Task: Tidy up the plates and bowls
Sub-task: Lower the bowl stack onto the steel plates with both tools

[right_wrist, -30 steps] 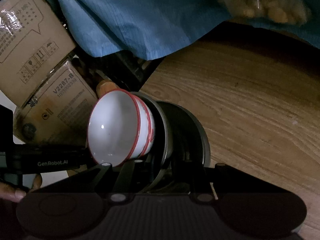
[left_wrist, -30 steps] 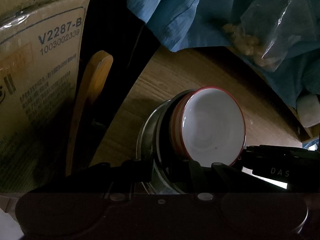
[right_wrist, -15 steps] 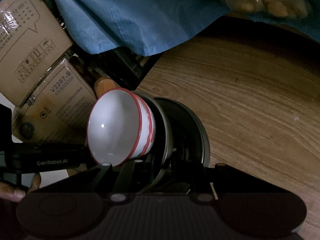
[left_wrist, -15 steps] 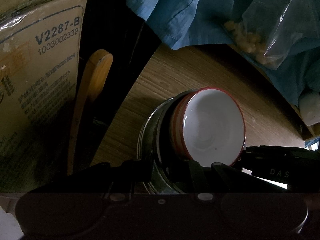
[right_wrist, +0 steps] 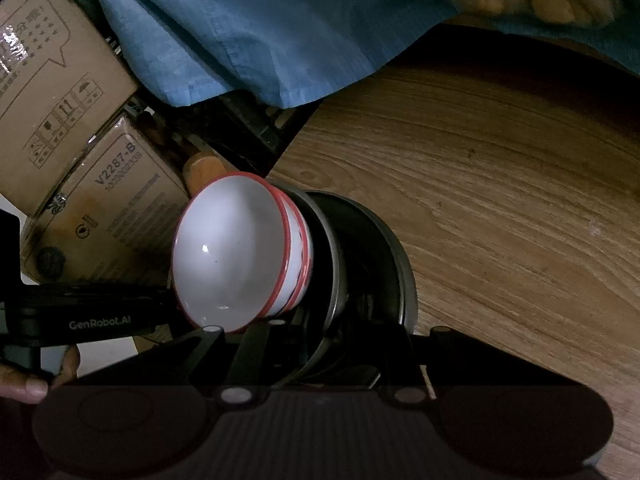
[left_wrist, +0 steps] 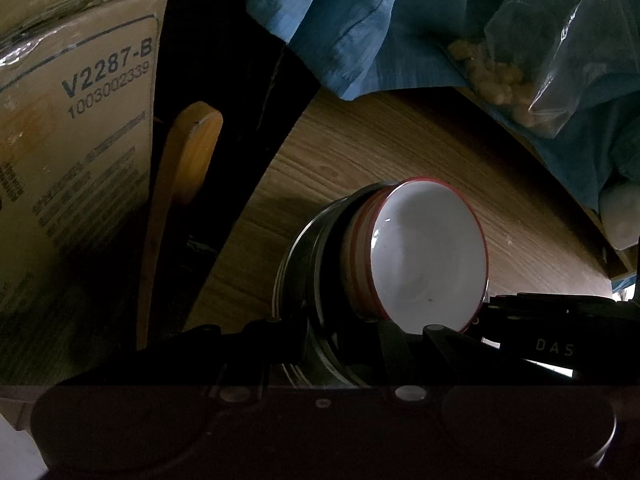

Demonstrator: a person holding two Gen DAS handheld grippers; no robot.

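- Left wrist view: white red-rimmed bowls (left_wrist: 428,256) nest in dark plates (left_wrist: 304,264), tilted, centre frame.
- Left gripper (left_wrist: 340,344) and right gripper (right_wrist: 320,344) each clench the plates' edge.

Stack's (left_wrist: 312,280) near edge behind claws

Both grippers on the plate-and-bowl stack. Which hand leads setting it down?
Right, probably. The right gripper faces bare wooden table; the left gripper sits at the table edge beside cardboard boxes. Both clamp the plate stack.
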